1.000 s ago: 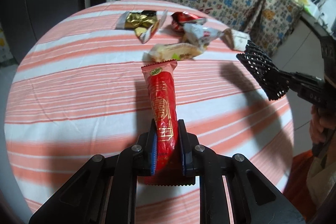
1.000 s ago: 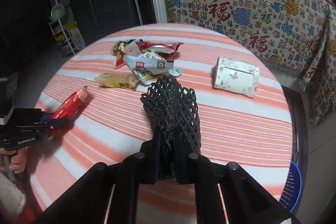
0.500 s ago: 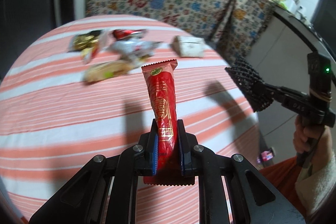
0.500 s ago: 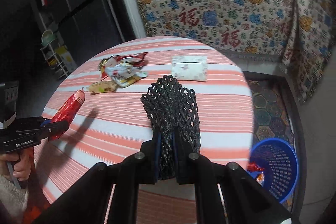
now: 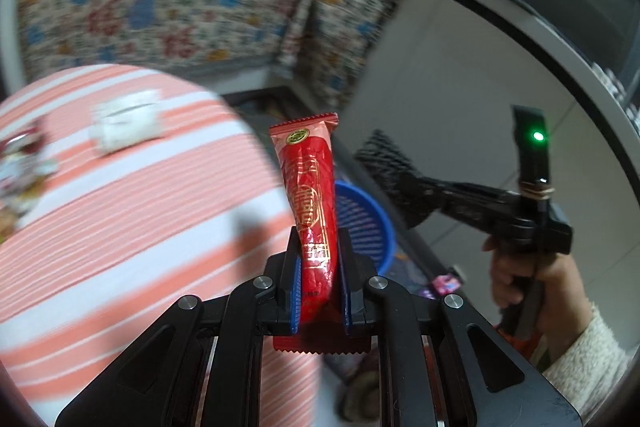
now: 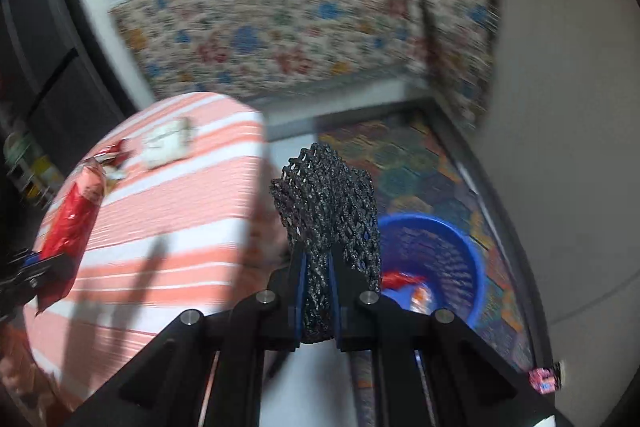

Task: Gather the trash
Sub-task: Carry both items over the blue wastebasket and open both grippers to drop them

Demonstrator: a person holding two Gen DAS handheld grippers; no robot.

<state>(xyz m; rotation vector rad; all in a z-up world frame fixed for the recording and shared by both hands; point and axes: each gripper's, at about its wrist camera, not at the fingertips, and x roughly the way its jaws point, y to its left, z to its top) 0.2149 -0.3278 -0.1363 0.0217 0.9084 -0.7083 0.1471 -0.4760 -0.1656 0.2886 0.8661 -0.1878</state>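
Wrappers fill both grippers: the left gripper [image 5: 318, 269] is clamped on a red snack packet [image 5: 310, 203] standing up at frame centre, and the right gripper [image 6: 318, 291] pinches black foam netting [image 6: 328, 211]. The blue basket [image 6: 466, 247] sits lower right on the floor, beside the striped table [image 6: 168, 239], already holding trash.

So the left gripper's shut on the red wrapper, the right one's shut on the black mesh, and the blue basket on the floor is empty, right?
Not quite: the blue basket isn't empty. The right wrist view shows wrappers already lying in it. The rest holds: the left gripper is shut on the red wrapper, and the right gripper is shut on the black mesh.
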